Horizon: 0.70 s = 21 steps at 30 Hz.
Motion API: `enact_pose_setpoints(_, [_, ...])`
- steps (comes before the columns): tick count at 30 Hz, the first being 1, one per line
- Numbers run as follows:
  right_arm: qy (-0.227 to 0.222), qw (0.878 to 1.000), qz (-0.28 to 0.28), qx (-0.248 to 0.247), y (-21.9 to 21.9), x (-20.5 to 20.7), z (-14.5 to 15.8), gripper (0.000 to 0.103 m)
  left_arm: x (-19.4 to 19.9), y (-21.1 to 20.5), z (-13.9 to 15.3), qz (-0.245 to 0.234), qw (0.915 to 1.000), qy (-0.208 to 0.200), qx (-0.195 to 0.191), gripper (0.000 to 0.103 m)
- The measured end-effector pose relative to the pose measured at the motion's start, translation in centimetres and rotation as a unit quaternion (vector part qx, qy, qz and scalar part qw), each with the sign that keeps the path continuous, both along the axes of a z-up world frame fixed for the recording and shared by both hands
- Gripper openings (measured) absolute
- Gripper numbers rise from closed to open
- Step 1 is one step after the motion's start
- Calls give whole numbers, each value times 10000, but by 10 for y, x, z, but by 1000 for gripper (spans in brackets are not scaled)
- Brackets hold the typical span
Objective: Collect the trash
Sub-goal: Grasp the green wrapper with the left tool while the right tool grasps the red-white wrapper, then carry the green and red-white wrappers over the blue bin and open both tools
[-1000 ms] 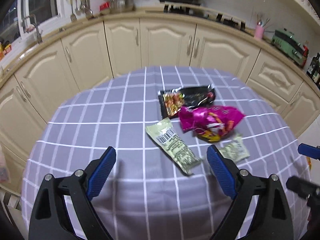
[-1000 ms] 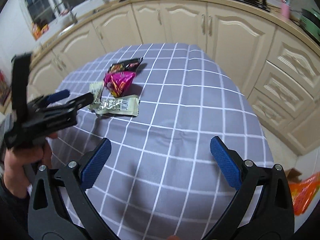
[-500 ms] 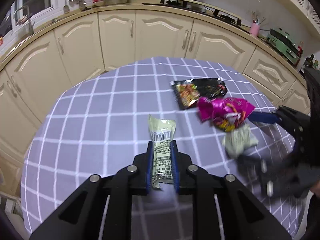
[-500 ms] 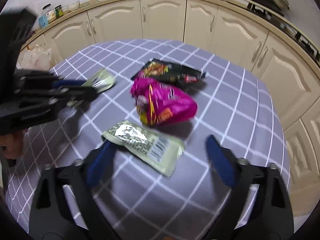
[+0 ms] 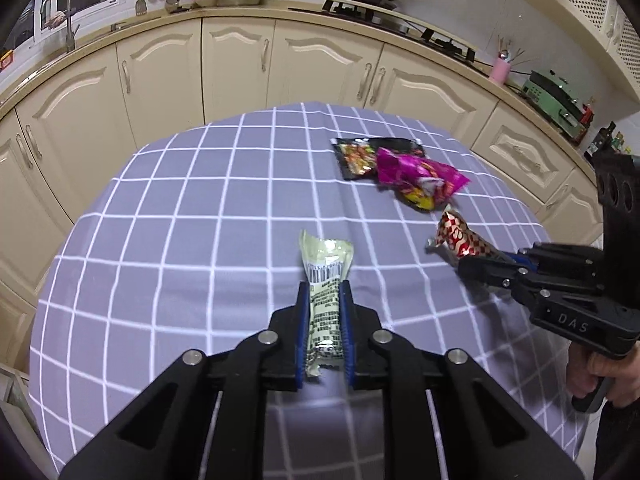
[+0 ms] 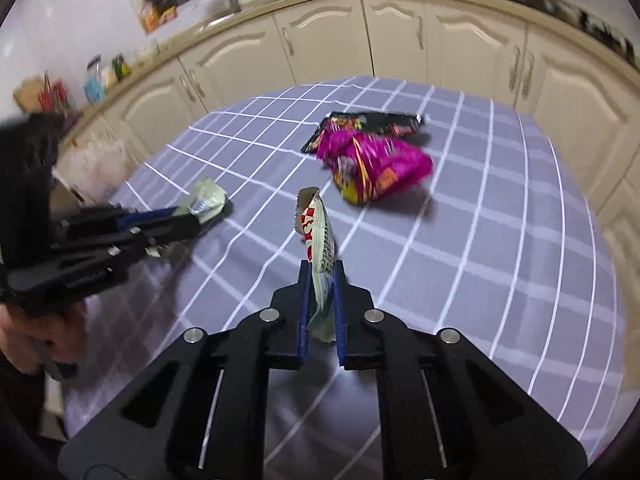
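My left gripper (image 5: 324,292) is shut on a pale green wrapper (image 5: 326,268) and holds it just above the purple checked tablecloth (image 5: 180,240). My right gripper (image 6: 321,272) is shut on a red-and-white checked wrapper (image 6: 316,228), lifted off the cloth; it also shows in the left wrist view (image 5: 460,234). A magenta snack bag (image 5: 420,178) and a black snack packet (image 5: 360,156) lie together at the far side of the table, also in the right wrist view as the bag (image 6: 376,164) and the packet (image 6: 376,122).
Cream kitchen cabinets (image 5: 240,64) curve around the far side of the table, with a counter and a stove (image 5: 368,0) above. The person's hand (image 5: 612,376) holds the right gripper at the table's right edge.
The right gripper has shut on the red-and-white wrapper and lifted it, turning its printed side up. The left gripper stays shut on the green wrapper, lifted and drawn slightly back.
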State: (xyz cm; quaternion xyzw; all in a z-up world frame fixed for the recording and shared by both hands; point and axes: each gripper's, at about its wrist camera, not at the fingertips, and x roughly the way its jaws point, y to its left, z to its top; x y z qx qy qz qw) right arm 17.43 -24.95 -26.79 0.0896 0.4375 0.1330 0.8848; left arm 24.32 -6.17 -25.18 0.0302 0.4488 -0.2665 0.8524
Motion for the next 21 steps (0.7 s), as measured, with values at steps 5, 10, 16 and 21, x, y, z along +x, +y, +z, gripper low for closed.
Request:
enact_pose_setpoints(5, [-123, 9969, -287, 718, -22, -35, 11, 10, -24, -11, 10, -146, 9998, -110, -70, 12])
enact_pose_setpoints(10, [-316, 9902, -672, 1186, -60, -80, 25, 10, -51, -39, 25, -460, 9986, -230, -134, 12])
enact_pose_setpoints(16, [-569, 9743, -1417, 1657, -128, -148, 32, 10, -90, -95, 42, -1056, 9935, -266, -325, 12])
enact_pose_setpoints(21, [-723, 9513, -2506, 1645, -208, -224, 26, 10, -132, -173, 54, -1909, 9803, -155, -486, 12])
